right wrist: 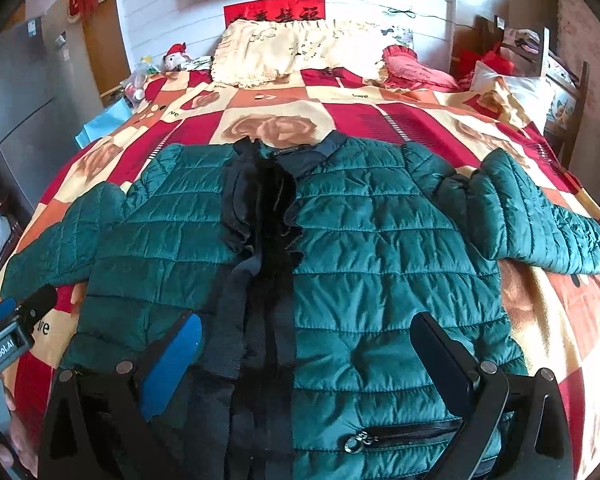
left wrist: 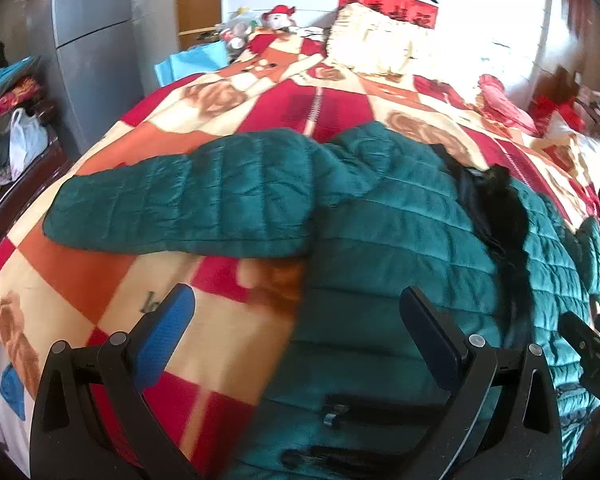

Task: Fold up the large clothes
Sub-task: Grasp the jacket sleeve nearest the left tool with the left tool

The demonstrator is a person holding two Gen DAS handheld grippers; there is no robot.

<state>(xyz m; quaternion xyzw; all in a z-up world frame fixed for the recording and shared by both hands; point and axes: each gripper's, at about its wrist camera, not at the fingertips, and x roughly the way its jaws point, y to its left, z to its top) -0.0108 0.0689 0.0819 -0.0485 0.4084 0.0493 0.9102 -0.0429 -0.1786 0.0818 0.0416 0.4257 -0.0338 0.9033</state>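
A teal quilted jacket (right wrist: 364,248) lies face up on the bed, collar toward the pillows, with a black ruffled placket (right wrist: 268,216) down its front. Both sleeves stretch out sideways: the left sleeve (left wrist: 188,200) and the right sleeve (right wrist: 540,216). My left gripper (left wrist: 300,328) hovers open over the jacket's lower left edge, nothing between its fingers. My right gripper (right wrist: 308,352) stands open above the lower front, near a zipped pocket (right wrist: 404,436). The left gripper (right wrist: 12,328) also shows at the left edge of the right wrist view.
A red, orange and cream checked blanket (right wrist: 380,112) covers the bed. A cream pillow (right wrist: 284,52) and red cushion (right wrist: 412,68) lie at its head. A grey cabinet (left wrist: 92,48) and piled clothes (left wrist: 8,92) stand left; furniture (right wrist: 540,64) stands right.
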